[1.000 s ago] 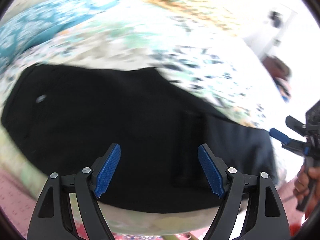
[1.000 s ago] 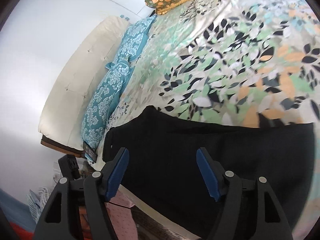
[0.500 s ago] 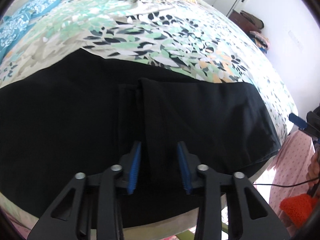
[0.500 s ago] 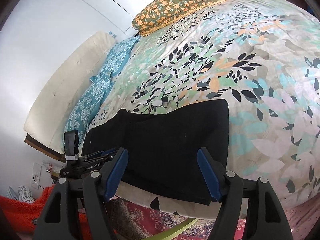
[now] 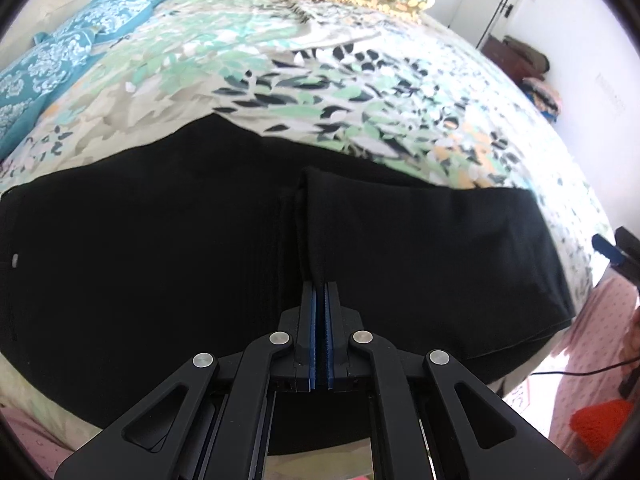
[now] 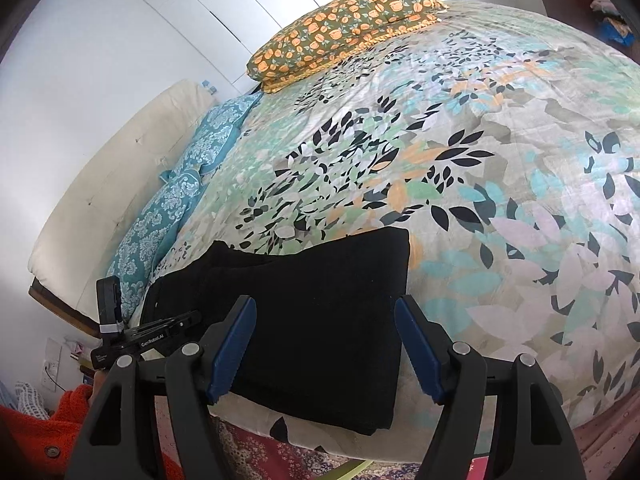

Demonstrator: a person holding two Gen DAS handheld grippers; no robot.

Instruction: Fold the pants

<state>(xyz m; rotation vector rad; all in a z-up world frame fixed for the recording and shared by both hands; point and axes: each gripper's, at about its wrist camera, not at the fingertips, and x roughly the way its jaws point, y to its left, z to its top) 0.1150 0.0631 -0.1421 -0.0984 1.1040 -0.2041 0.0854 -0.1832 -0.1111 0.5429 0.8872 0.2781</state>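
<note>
Since a moment ago your left gripper (image 5: 319, 292) has pinched shut on the raised ridge of the pants (image 5: 160, 248), which lie along the near edge of the bed (image 6: 500, 140). Your right gripper (image 6: 326, 346) hangs wide open, holding nothing, above their end. Expect soft, limp, light cloth; take it at edges or folds. Black-on-black hides the layers and seams.
</note>
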